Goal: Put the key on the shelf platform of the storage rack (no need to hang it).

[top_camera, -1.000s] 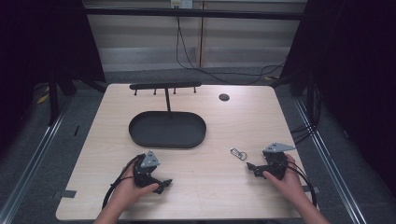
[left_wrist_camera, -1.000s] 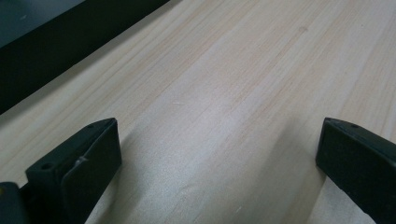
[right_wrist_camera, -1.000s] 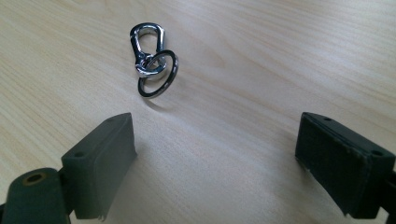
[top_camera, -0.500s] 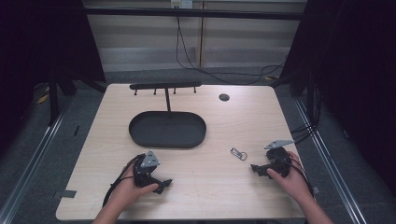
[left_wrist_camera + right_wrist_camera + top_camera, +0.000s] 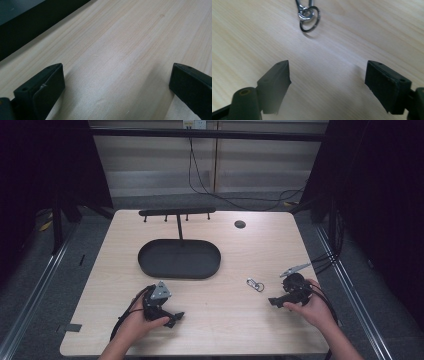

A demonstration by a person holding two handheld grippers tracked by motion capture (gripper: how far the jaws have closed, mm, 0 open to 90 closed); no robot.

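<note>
A small metal key ring with a clip (image 5: 255, 284) lies on the light wooden table (image 5: 225, 330), right of centre. My right gripper (image 5: 276, 301) rests low just to its right, held by a hand and pointing left. In the right gripper view the key ring (image 5: 308, 14) lies a short way beyond the right gripper (image 5: 327, 65), whose jaws stand wide open over bare wood. My left gripper (image 5: 173, 318) sits near the front left in the other hand. The left gripper (image 5: 117, 67) is open too, with nothing between its jaws.
A black oval tray (image 5: 150, 265) lies mid-table, with a black T-shaped hook stand (image 5: 177, 212) rising at its far edge. The tray's dark rim (image 5: 30, 25) lies ahead of the left gripper. A round cable hole (image 5: 240, 224) is at the back right.
The right gripper has rolled, so its grey plate now stands edge-on, and it has shifted slightly. The left gripper and the key ring have stayed put.
</note>
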